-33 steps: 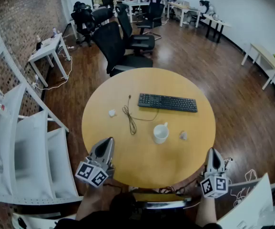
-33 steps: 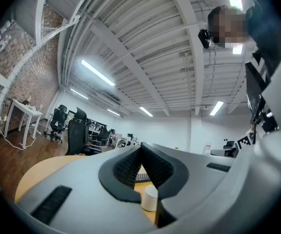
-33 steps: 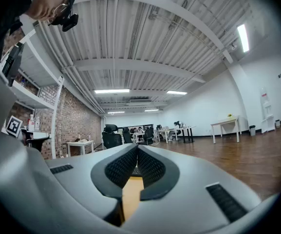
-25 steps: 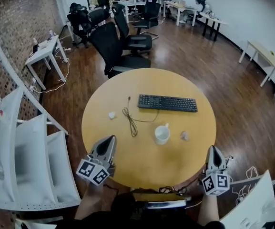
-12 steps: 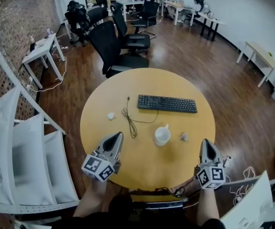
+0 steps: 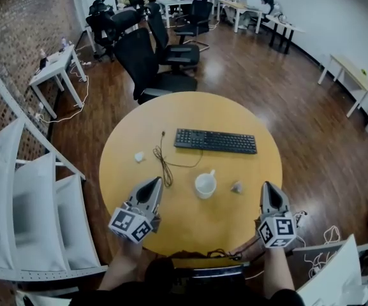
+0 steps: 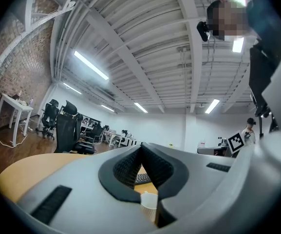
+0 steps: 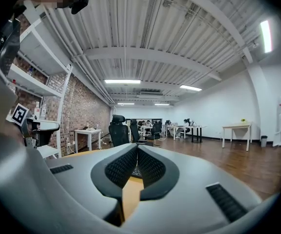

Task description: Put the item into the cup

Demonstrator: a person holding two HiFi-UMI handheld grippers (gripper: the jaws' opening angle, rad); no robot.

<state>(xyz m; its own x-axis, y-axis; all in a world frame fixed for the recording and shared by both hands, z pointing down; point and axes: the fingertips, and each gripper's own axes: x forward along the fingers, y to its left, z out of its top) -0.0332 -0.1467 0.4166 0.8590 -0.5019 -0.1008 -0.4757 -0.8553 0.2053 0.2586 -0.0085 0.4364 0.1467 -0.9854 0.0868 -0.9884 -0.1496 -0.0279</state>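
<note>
1. The left gripper point(image 6: 154, 183) has its jaws pressed together tip to tip with nothing between them. It hovers over the near-left part of the round table point(image 6: 171, 231). In the left gripper view a cup rim shows low down, beyond the closed tips.
2. The right gripper point(image 6: 266, 187) also has its jaws together and holds nothing. It sits over the near-right edge of the table.
3. The cup point(image 6: 205, 185) is white, upright and open-mouthed, with its handle turned toward the keyboard point(image 6: 215, 141). It stands near the table's middle, between my two grippers.
4. The item point(image 6: 236, 187) is a small pale lump lying flat on the table. It is just right of the cup without touching it, on the right gripper's side. It is too small for me to identify.
5. A second small white bit point(image 6: 139, 157) lies left of the cable point(image 6: 164, 161), well apart from the cup. I take the lump near the cup as the target.
6. Handling, my judgement:
   - The item looks light and possibly soft or crumpled, so a sideways nudge would likely make it skid.
   - I would open the right jaws first, then come down steeply.
   - I would pinch it across its middle with the tips only.
7. The cup looks light enough to tip, so I would release above its mouth without touching the rim.
</note>
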